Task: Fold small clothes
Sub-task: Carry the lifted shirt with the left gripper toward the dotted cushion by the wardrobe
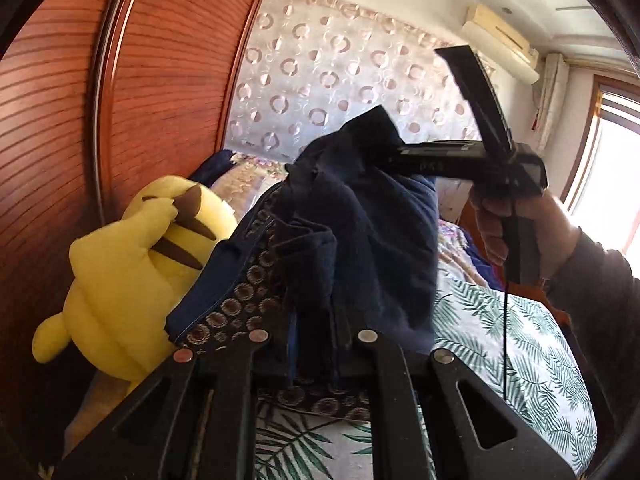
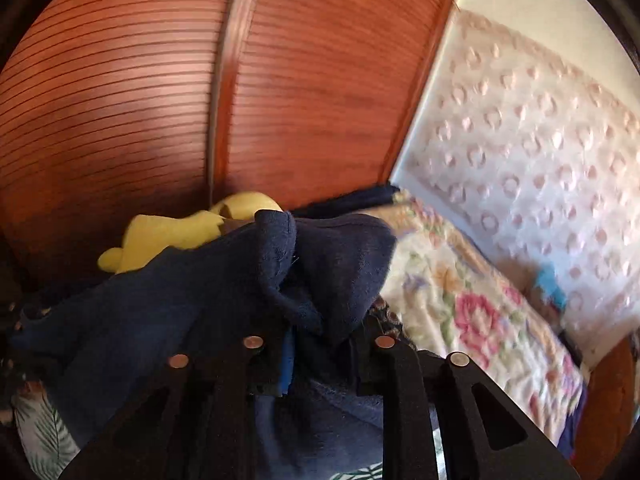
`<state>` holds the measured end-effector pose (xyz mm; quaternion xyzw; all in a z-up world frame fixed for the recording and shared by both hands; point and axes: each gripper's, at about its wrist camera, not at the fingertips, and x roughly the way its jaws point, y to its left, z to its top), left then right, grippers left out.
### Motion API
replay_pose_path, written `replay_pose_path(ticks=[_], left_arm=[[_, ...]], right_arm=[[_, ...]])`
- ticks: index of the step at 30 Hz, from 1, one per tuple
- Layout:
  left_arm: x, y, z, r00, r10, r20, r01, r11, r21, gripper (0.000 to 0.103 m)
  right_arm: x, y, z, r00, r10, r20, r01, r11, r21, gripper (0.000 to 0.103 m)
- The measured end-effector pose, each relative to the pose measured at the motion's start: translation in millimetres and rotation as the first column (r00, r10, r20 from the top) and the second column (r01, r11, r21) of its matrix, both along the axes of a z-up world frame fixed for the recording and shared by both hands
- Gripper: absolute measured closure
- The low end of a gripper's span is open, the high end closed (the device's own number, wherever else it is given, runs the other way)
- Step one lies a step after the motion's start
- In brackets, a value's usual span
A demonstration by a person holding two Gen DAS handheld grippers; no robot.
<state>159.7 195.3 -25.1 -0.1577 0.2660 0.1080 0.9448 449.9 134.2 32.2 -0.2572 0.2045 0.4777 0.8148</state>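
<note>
Navy garment (image 1: 360, 216) hangs bunched in the air above the bed (image 1: 500, 344), unfolded: left gripper (image 1: 316, 332) clamped on its patterned edge, right gripper (image 2: 320, 340) with cloth between its fingers, grip unclear; judged early, no fold yet made.

Navy garment (image 2: 224, 304) apparently bunched in right gripper (image 2: 320, 344).

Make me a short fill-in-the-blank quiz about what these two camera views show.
1. The garment held up between the two grippers is dark ____.
2. The plush toy beside it is ____.
3. The sheet on the bed is printed with green ____.
4. The toy leans against a slatted ____ wardrobe.

Missing words: blue; yellow; leaves; wooden
</note>
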Motion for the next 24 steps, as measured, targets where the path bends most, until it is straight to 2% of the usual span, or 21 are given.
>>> replay_pose_path(ticks=[3, 4, 6, 7, 9, 11, 13, 17, 19, 20, 21, 22, 24], left_arm=[[0, 6, -8, 1.0, 0.01, -0.015, -0.01, 1.0, -0.005, 0.09], [-2, 5, -8, 1.0, 0.013, -0.02, -0.013, 1.0, -0.004, 0.09], [-4, 5, -9, 0.999, 0.023, -0.025, -0.023, 1.0, -0.001, 0.09], [-5, 7, -10, 0.999, 0.022, -0.025, -0.023, 1.0, -0.008, 0.09], [-6, 7, -10, 0.999, 0.019, -0.028, -0.019, 1.0, -0.008, 0.089], [-6, 4, -10, 0.999, 0.021, -0.037, -0.02, 0.999, 0.028, 0.087], [-9, 0, -8, 0.998, 0.031, -0.045, -0.028, 0.998, 0.051, 0.083], [-17, -2, -3, 0.999, 0.036, -0.033, -0.033, 0.996, 0.085, 0.057], [-21, -4, 2, 0.999, 0.022, -0.029, -0.019, 0.994, 0.103, 0.056], [-24, -7, 5, 1.0, 0.02, -0.025, -0.017, 0.993, 0.117, 0.043], [-26, -9, 8, 1.0, 0.017, -0.011, -0.015, 0.992, 0.128, 0.024], [-31, -12, 12, 1.0, 0.008, 0.015, -0.01, 0.99, 0.142, 0.019], [-36, -19, 20, 0.999, 0.005, 0.032, -0.011, 0.984, 0.179, 0.015]], right_arm=[[20, -2, 14, 0.993, -0.119, 0.004, 0.118, 0.99, 0.079, 0.068], [24, -5, 20, 0.99, -0.142, -0.003, 0.142, 0.983, 0.117, 0.058], [34, -14, 29, 0.983, -0.183, -0.017, 0.183, 0.968, 0.173, 0.049], [35, -17, 32, 0.985, -0.174, -0.02, 0.174, 0.967, 0.185, 0.049], [31, -14, 28, 0.995, -0.082, -0.052, 0.089, 0.982, 0.165, 0.049], [24, -11, 15, 0.997, -0.013, -0.081, 0.024, 0.991, 0.133, 0.049], [25, -6, 1, 0.994, 0.008, -0.113, 0.005, 0.994, 0.112, 0.049], [40, 4, -30, 0.988, -0.018, -0.153, 0.031, 0.996, 0.083, 0.049], [47, 4, -42, 0.986, -0.041, -0.163, 0.053, 0.996, 0.07, 0.049], [50, 6, -47, 0.986, -0.055, -0.156, 0.066, 0.995, 0.07, 0.049], [44, 9, -49, 0.987, -0.062, -0.151, 0.074, 0.994, 0.076, 0.049], [45, 9, -47, 0.986, -0.065, -0.154, 0.08, 0.993, 0.09, 0.049], [42, 7, -42, 0.983, -0.075, -0.166, 0.094, 0.989, 0.112, 0.049]])
